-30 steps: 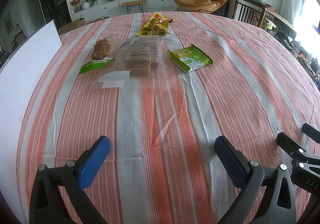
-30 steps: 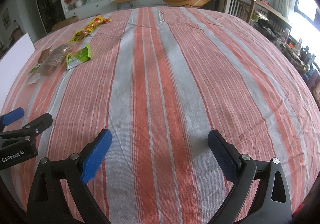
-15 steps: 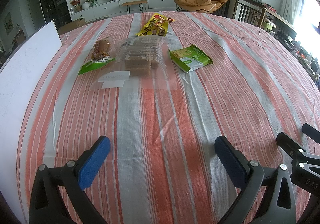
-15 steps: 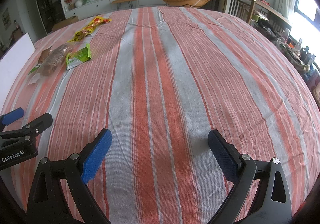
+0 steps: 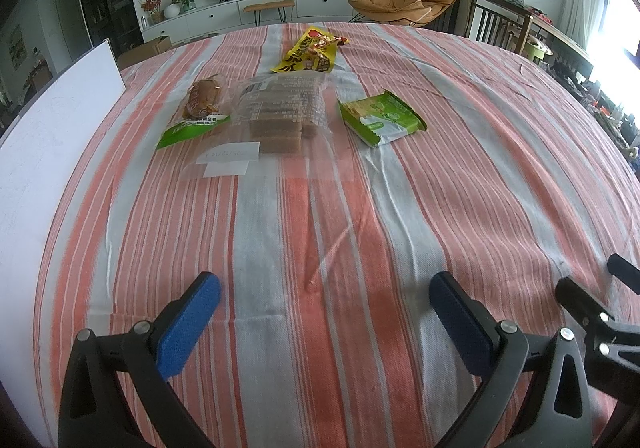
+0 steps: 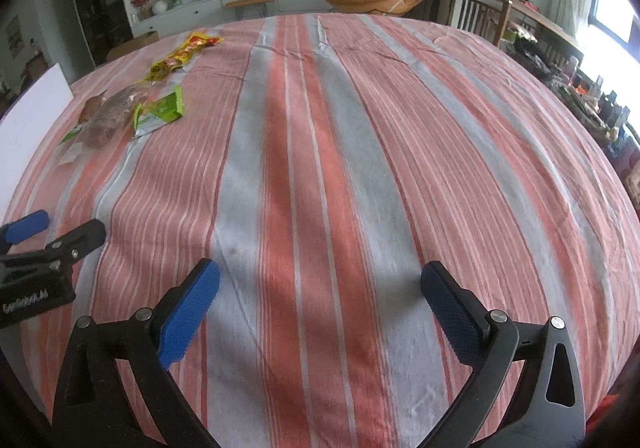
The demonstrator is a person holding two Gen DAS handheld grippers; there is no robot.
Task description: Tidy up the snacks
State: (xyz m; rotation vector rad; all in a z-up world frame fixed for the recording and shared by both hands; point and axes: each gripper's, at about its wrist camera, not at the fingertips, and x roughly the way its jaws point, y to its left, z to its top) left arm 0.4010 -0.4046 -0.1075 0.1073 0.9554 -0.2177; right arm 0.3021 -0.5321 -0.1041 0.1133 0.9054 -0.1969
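Note:
Several snacks lie on a red-and-grey striped tablecloth (image 5: 360, 232): a yellow packet (image 5: 310, 54) farthest off, a clear bag of brown cake slices (image 5: 280, 112), a bun in a green-ended wrapper (image 5: 200, 104) and a green biscuit pack (image 5: 380, 118). My left gripper (image 5: 324, 300) hovers open over bare cloth well short of them. In the right wrist view the snacks, among them the green biscuit pack (image 6: 160, 114), sit far off at the upper left. My right gripper (image 6: 320, 288) has its jaws opening wide, with nothing between them.
A white board (image 5: 44, 152) stands along the table's left edge. The right gripper's tips (image 5: 592, 300) show at the left view's lower right; the left gripper (image 6: 44, 244) shows at the right view's left edge. Chairs and a sideboard stand beyond the table.
The right gripper's jaws have spread slightly wider and its view has shifted a little. The left gripper and the snacks have not moved.

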